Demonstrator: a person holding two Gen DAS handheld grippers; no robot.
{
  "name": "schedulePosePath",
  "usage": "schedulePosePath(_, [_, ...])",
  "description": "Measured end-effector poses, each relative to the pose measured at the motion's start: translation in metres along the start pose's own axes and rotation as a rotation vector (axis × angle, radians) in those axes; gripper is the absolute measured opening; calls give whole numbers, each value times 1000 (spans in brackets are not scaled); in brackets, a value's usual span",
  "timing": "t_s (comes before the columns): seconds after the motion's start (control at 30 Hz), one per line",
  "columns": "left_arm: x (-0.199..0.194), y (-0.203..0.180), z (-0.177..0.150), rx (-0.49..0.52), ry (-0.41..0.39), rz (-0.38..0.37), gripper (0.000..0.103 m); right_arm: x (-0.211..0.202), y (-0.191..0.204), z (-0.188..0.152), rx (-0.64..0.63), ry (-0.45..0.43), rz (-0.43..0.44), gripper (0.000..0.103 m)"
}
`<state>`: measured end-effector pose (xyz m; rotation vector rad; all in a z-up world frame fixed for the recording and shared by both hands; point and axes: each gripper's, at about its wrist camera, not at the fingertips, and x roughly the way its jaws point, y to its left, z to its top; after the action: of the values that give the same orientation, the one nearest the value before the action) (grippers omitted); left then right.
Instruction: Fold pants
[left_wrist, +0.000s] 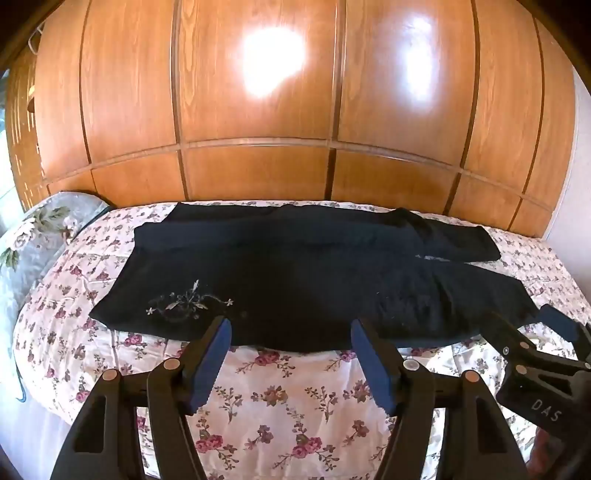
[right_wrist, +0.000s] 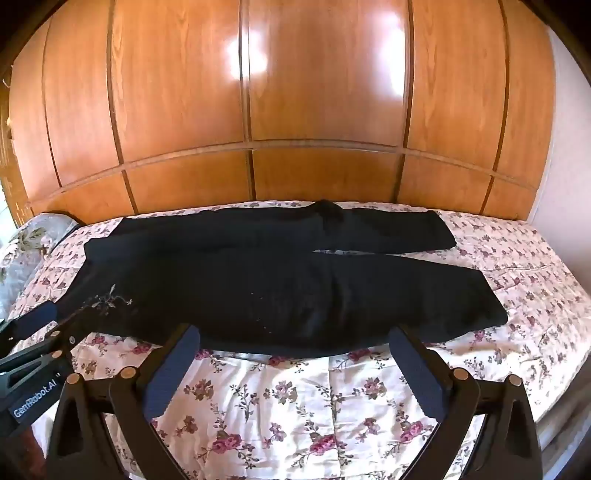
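- Left wrist view: the left gripper (left_wrist: 290, 338) hangs over the near edge of the bed (left_wrist: 280, 402), jaws spread wide with nothing between them.
- Dark pants (left_wrist: 295, 273) lie spread flat across the floral bedspread, legs running to the right, a small embroidered flower (left_wrist: 188, 301) near the left end.
- Right wrist view: the right gripper (right_wrist: 293, 345) is likewise spread apart and empty, near the pants' front edge.
- A wooden wardrobe (right_wrist: 295, 110) stands behind the bed.

One pair of pants (left_wrist: 295, 273), one bedspread (left_wrist: 295, 406), one pillow (left_wrist: 40, 236), two claws (left_wrist: 291, 354).
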<state>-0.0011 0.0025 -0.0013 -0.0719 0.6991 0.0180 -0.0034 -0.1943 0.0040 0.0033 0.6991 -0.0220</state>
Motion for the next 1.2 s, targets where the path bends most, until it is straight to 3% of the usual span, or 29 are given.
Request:
schedulePosePath(0.23, [0, -2, 4, 3, 27, 14, 69, 7, -16, 5, 46, 18, 13, 103])
schedulePosePath(1.2, [-7, -5, 3, -4, -5, -9, 69, 5, -10, 2, 43, 22, -3, 103])
